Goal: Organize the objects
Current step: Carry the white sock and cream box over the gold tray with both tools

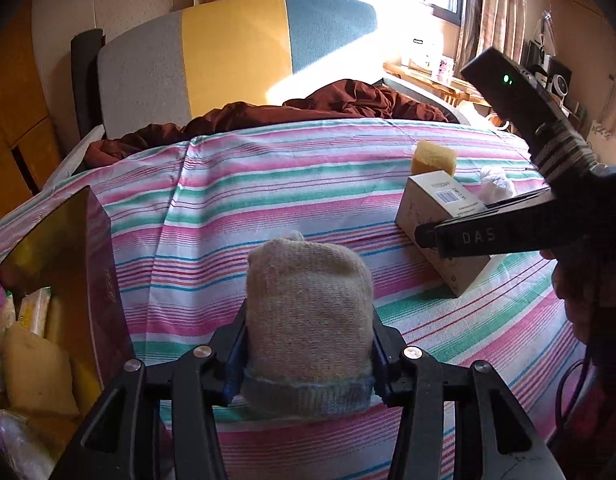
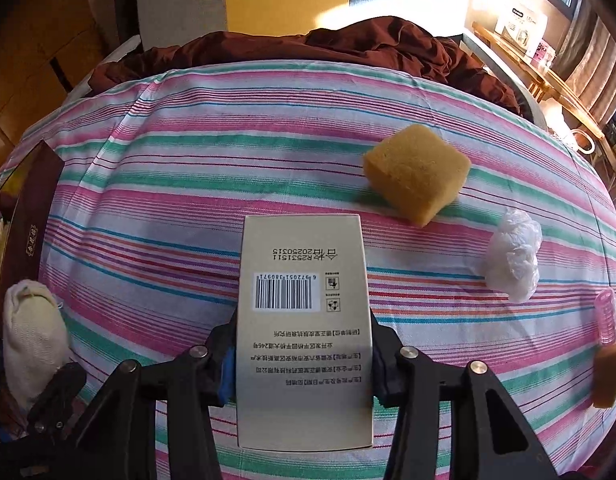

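A rolled beige sock (image 1: pixel 308 300) with a blue-grey cuff stands upright between the pads of my left gripper (image 1: pixel 308 344), which is shut on it just above the striped sheet. In the right wrist view the same sock (image 2: pixel 32 320) shows at the far left. My right gripper (image 2: pixel 302 368) is shut on the sides of a cream carton (image 2: pixel 302 320) with a barcode on top. In the left wrist view that carton (image 1: pixel 440 216) is at the right, with the right gripper (image 1: pixel 448 236) across it.
A dark red open box (image 1: pixel 104 272) holding several packets stands at the left edge. On the striped sheet (image 2: pixel 168 200) lie a yellow sponge (image 2: pixel 418 172), a crumpled white bag (image 2: pixel 514 256), a pink roller (image 2: pixel 608 316) and another sponge (image 2: pixel 608 376). A brown blanket (image 1: pixel 348 100) lies behind.
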`<state>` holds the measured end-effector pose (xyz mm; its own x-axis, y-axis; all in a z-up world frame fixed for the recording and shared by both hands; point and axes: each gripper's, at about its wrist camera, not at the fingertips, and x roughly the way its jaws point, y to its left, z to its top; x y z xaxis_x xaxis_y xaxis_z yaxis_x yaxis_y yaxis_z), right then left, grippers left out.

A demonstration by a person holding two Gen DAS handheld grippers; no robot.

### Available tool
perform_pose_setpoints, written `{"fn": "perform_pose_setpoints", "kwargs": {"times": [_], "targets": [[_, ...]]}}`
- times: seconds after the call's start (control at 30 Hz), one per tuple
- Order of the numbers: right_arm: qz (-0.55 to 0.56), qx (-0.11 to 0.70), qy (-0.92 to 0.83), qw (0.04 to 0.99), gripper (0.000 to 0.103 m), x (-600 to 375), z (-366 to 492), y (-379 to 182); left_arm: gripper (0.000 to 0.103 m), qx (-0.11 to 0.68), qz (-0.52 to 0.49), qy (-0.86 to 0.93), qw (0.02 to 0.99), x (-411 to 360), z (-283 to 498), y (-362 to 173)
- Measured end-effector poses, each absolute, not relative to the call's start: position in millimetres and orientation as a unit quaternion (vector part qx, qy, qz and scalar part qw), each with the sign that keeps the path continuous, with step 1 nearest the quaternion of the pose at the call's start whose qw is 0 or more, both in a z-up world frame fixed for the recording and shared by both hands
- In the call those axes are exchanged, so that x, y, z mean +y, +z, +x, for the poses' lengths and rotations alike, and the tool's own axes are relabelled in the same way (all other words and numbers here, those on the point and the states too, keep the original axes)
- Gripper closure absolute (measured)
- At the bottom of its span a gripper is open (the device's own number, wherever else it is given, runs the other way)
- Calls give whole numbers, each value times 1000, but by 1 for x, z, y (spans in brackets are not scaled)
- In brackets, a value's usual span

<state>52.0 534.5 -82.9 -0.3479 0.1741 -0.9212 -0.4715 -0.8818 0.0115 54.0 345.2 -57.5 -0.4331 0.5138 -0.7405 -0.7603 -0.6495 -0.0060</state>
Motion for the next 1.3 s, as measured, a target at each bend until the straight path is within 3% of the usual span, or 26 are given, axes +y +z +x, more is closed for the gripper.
{"fn": "perform_pose_setpoints", "kwargs": {"times": [0.53,1.3], "targets": [[-535,108,809,215,53,525,51,-83,53,114,-342,877,317,253,38,4],[-545,54,797,253,53,505,47,-88,52,49,-374,909,179,130,-15,-14]]}}
